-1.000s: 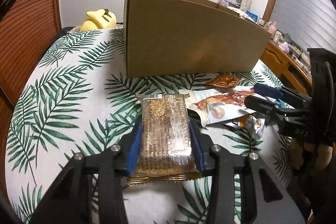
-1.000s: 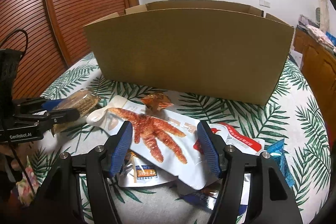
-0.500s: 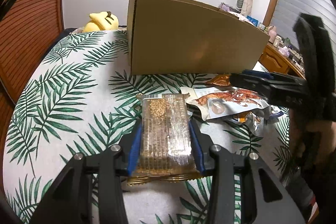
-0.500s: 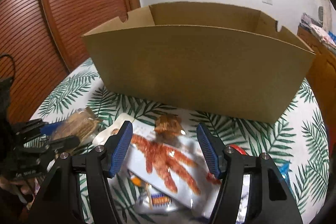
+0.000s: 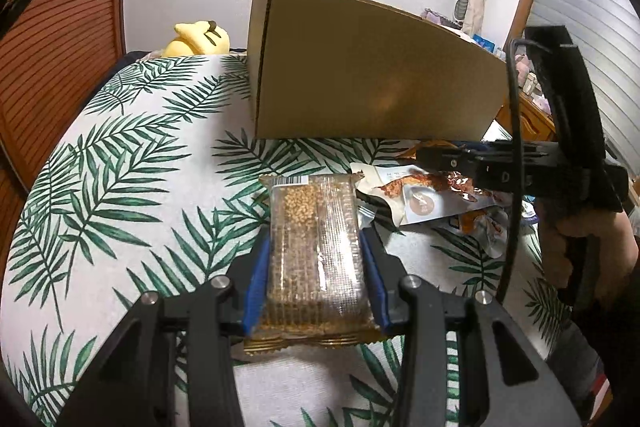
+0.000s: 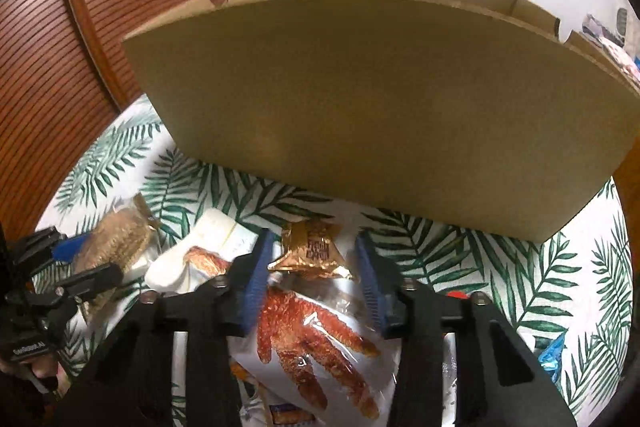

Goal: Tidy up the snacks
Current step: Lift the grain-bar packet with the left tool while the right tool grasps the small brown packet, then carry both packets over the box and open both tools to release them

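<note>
On the leaf-print tablecloth, at the left of the scene, my left gripper is clenched on the clear-wrapped sesame bar pack, blue pads pressed to its two long sides near the back end. I judge it a light, fairly stiff slab inside a crinkly film: it should carry flat without sagging, but the brittle pieces could crack if I squeeze harder, and the film may slide, so the long edges near the middle are the place to hold.

Further right, beside that pack, lies the white chicken-feet pouch, soft and floppy by its look, and on its far end sits the small gold foil packet. My right gripper is over it with jaws closing; the packet is between the blue pads, the left pad about at its edge, the right pad apart from it. I expect the packet to be very light, slick and easily crushed, so I would pinch across its puffed middle, not the crimped corners.

Behind everything stands the open cardboard box, near the snacks, where I take them to belong.
</note>
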Demonstrator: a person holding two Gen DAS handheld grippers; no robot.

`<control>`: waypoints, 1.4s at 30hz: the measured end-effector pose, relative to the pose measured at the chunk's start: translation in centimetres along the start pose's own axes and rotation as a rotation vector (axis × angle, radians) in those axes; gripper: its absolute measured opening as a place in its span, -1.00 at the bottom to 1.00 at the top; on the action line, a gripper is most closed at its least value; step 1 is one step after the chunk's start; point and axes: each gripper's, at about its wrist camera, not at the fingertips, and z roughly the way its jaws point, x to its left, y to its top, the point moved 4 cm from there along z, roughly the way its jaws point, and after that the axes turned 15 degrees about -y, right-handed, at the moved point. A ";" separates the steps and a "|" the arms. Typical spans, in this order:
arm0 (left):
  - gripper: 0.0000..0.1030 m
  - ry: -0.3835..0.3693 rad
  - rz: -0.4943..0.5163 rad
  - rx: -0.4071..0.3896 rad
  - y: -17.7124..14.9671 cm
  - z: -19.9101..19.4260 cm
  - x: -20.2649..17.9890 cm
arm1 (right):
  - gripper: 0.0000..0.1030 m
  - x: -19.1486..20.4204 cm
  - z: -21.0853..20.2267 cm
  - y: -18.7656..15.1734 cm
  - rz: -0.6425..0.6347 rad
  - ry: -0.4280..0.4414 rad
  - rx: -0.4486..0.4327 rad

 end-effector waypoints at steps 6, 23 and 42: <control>-0.20 0.000 -0.001 -0.014 0.2 -0.2 0.1 | -0.61 -0.1 -0.9 -0.4 0.005 -0.001 -0.037; -0.21 -0.016 0.047 -0.074 2.6 -1.1 -1.6 | -0.62 -0.4 -6.6 -1.4 0.066 0.053 -0.183; -0.21 -0.113 0.187 -0.226 11.5 -1.6 -4.8 | -0.61 -3.7 -11.5 0.7 0.109 0.029 -0.337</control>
